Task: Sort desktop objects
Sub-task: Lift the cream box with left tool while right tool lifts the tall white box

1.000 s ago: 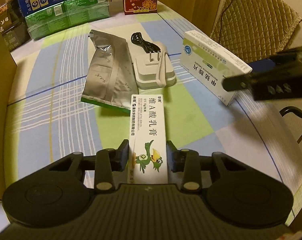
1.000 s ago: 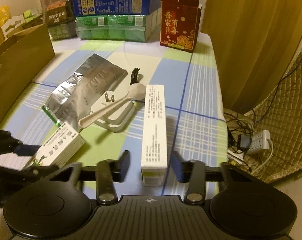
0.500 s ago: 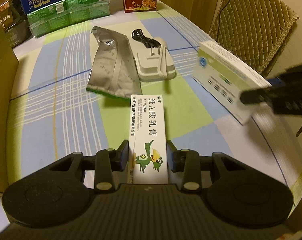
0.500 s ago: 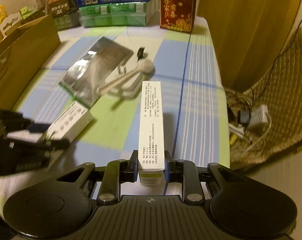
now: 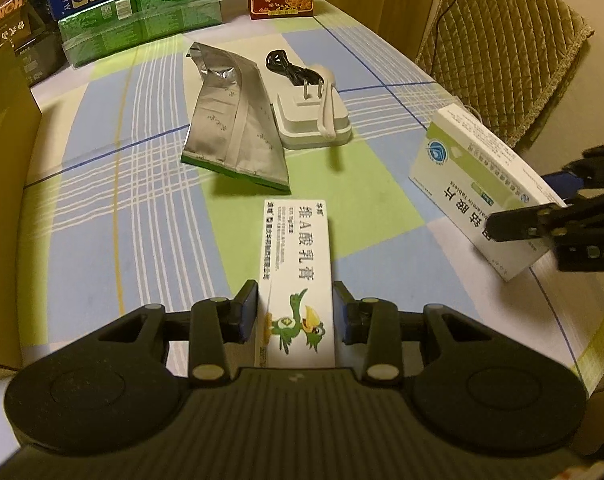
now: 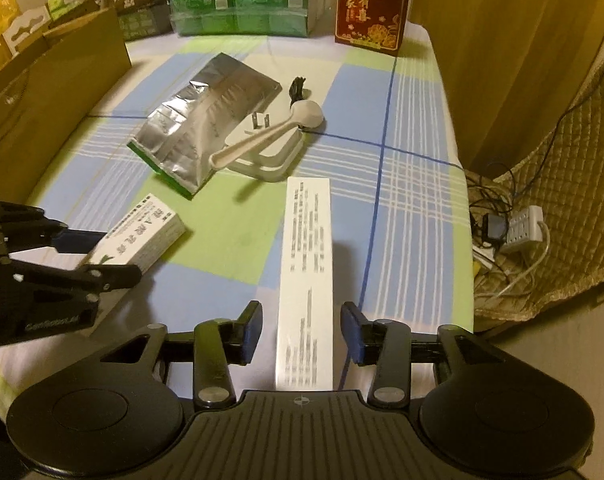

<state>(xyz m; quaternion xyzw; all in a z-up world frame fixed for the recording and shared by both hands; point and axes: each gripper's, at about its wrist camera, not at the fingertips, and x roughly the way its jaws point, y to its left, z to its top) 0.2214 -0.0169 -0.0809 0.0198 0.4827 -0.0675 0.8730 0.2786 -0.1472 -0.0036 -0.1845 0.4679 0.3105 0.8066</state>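
The left gripper [image 5: 295, 312] pinches a bird-printed ointment box [image 5: 295, 276] that extends straight ahead from its jaws. The right gripper [image 6: 301, 330], whose jaws have just been opening, stands spread around a white tablet box [image 6: 306, 280], pads clear of its sides. Beyond both lie a foil pouch [image 5: 231, 128] and a white charger [image 5: 310, 114] on the checked tablecloth [image 5: 121, 184].

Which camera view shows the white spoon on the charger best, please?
The right wrist view: the white spoon shows whole, its round bowl and long handle lying across the white charger. The left wrist view shows the spoon foreshortened, handle toward the camera, bowl partly hidden.
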